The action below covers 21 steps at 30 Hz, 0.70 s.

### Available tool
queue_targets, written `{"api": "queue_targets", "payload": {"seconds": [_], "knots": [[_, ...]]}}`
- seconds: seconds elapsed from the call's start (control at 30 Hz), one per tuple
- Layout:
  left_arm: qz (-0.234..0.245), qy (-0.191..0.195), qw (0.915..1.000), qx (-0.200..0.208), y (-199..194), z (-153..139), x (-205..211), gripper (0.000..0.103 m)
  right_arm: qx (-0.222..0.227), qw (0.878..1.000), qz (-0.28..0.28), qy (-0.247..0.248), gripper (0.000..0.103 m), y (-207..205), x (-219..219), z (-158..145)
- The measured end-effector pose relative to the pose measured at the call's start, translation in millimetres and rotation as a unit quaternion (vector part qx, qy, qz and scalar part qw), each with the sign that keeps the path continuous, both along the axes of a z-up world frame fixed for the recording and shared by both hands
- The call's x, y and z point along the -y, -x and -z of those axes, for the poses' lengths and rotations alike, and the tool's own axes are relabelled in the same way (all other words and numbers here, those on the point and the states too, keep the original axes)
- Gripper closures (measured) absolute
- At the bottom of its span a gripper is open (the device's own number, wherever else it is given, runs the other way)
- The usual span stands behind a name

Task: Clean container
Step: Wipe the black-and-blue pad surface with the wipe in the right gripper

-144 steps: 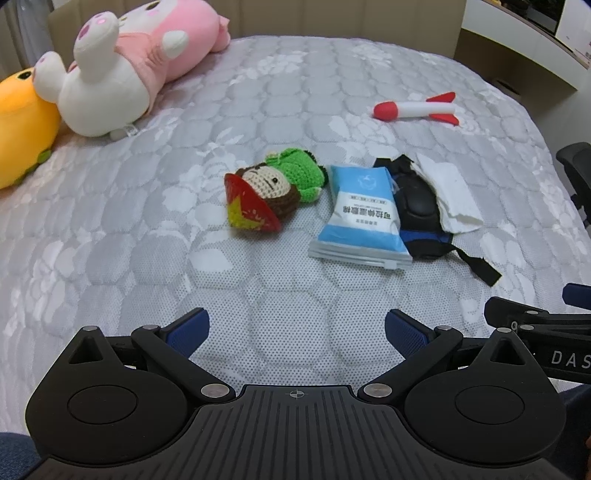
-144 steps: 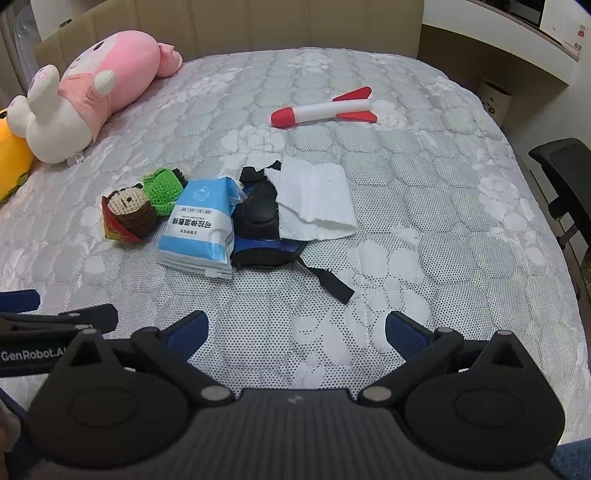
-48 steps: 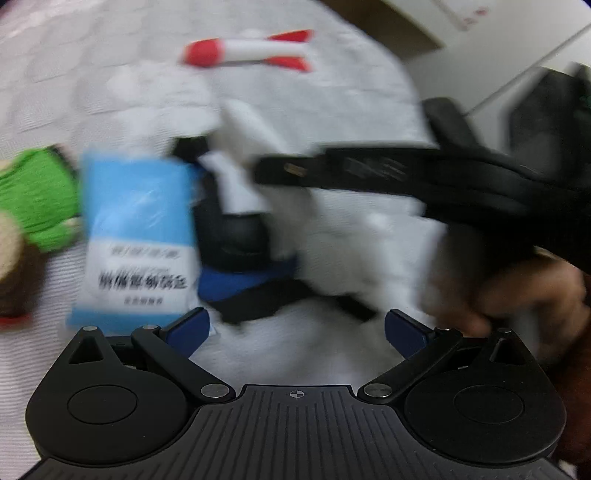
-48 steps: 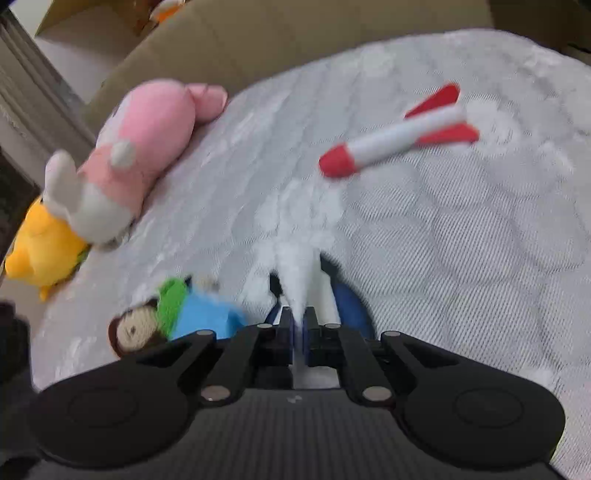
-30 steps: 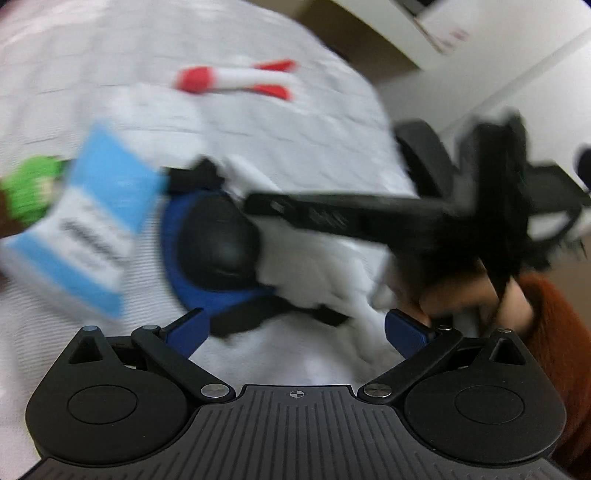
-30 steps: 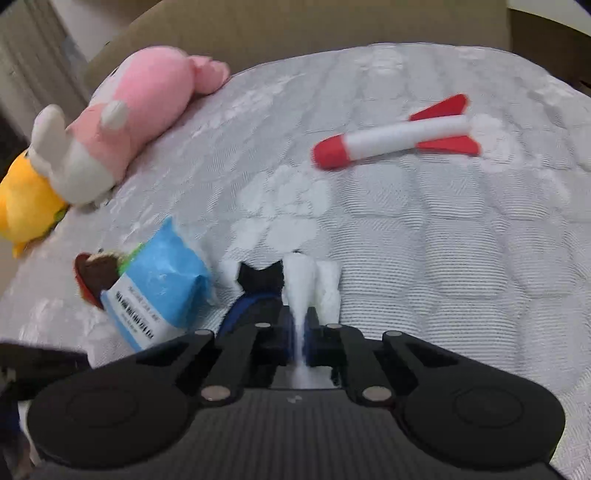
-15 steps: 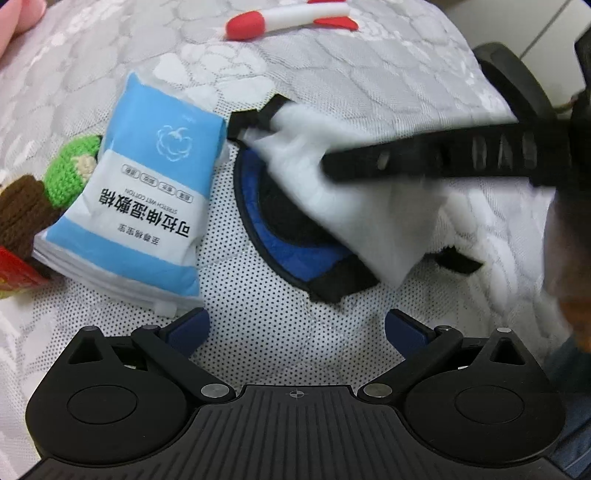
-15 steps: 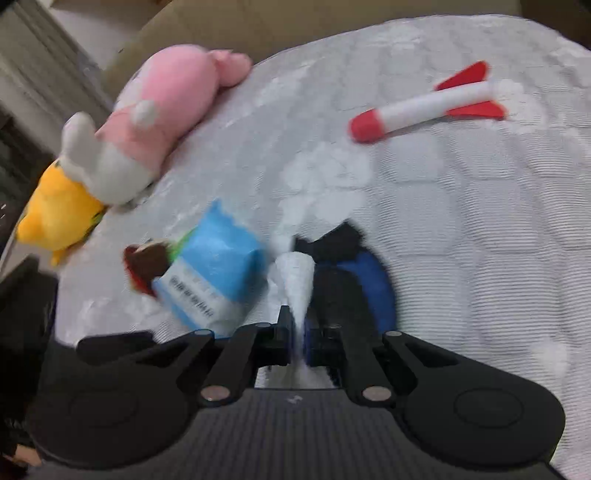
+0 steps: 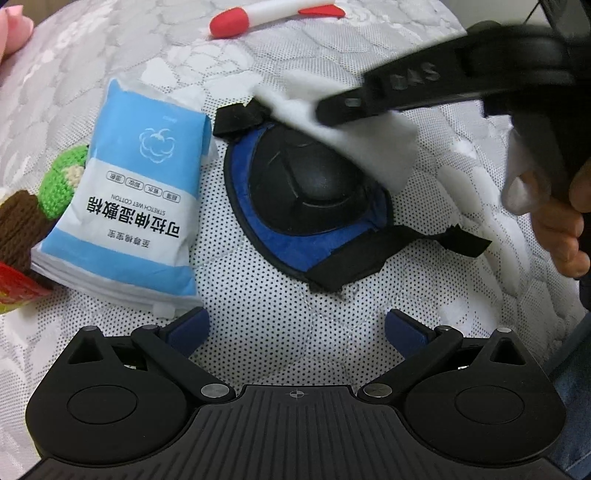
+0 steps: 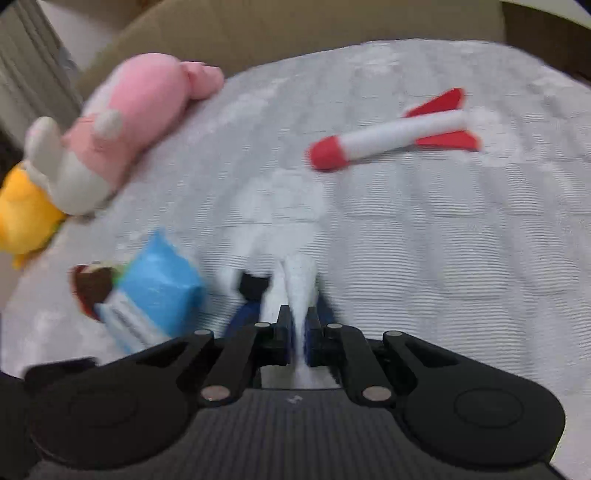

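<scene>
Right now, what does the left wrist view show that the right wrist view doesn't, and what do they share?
Only the left wrist view: the whole black and blue pad with its straps, the open left claw, the person's hand.

Only the right wrist view: the pink plush and yellow plush, and the right claw shut on the white wipe.

Both: the wipe, blue wet-wipe pack, crocheted doll, red and white rocket, quilted mattress.
</scene>
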<state>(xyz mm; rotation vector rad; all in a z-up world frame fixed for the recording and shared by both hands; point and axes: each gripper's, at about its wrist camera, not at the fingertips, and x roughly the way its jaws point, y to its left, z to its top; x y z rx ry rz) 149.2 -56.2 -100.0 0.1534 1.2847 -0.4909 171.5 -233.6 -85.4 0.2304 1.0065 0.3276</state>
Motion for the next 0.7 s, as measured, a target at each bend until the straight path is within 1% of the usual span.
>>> {"api": "queue_targets", "payload": {"seconds": [0.03,0.1,0.13,0.2,0.23,0.3,0.33,0.4,0.43,0.47,0.5,0.53,0.57,0.6,0.67,0.7], "knots": [[-0.008,0.012,0.9999,-0.003,-2,-1,-4,0.000,-0.008,1.000,0.015,-0.007,0.095,2,6,-1],[-0.023,0.039,0.9989,-0.012,-5,-3,-13,0.000,-0.028,0.998,0.035,-0.038,0.095,10,18,-4],[-0.032,0.056,0.9977,-0.020,-7,-5,-17,0.000,-0.037,0.997,0.037,-0.056,0.095,15,20,-6],[-0.044,0.095,0.9938,-0.037,-8,-7,-26,0.000,-0.051,0.994,0.020,-0.100,0.095,26,17,-14],[-0.049,0.115,0.9911,-0.045,-9,-8,-30,0.000,-0.054,0.992,0.010,-0.111,0.095,31,14,-18],[-0.060,0.145,0.9857,-0.062,-6,-7,-31,0.000,-0.050,0.993,-0.011,-0.106,0.095,38,5,-24],[-0.066,0.159,0.9826,-0.070,-5,-6,-31,0.000,-0.045,0.995,-0.017,-0.092,0.095,40,1,-25],[-0.080,0.175,0.9776,-0.086,-1,-2,-30,0.000,-0.027,0.999,-0.003,-0.034,0.095,36,2,-23],[-0.088,0.182,0.9749,-0.093,1,-1,-29,0.000,-0.019,1.000,0.011,-0.003,0.095,33,6,-21],[-0.095,0.189,0.9720,-0.101,4,1,-28,0.000,-0.014,0.999,0.030,0.018,0.095,30,13,-19],[-0.104,0.190,0.9713,-0.098,4,2,-28,0.000,-0.012,0.999,0.047,0.024,0.095,27,21,-18],[-0.112,0.189,0.9713,-0.092,5,3,-28,0.000,-0.015,0.998,0.058,0.018,0.095,24,29,-16],[-0.120,0.188,0.9711,-0.086,5,4,-27,0.000,-0.022,0.998,0.063,-0.002,0.090,22,37,-14],[-0.128,0.187,0.9708,-0.079,6,5,-27,0.000,-0.028,0.997,0.068,-0.019,0.088,20,43,-12],[-0.144,0.165,0.9749,-0.042,5,0,-31,0.000,-0.036,0.997,0.064,-0.031,0.081,19,46,-9],[-0.152,0.151,0.9763,-0.026,2,-4,-30,0.000,-0.038,0.998,0.056,-0.021,0.077,18,43,-7]]}}
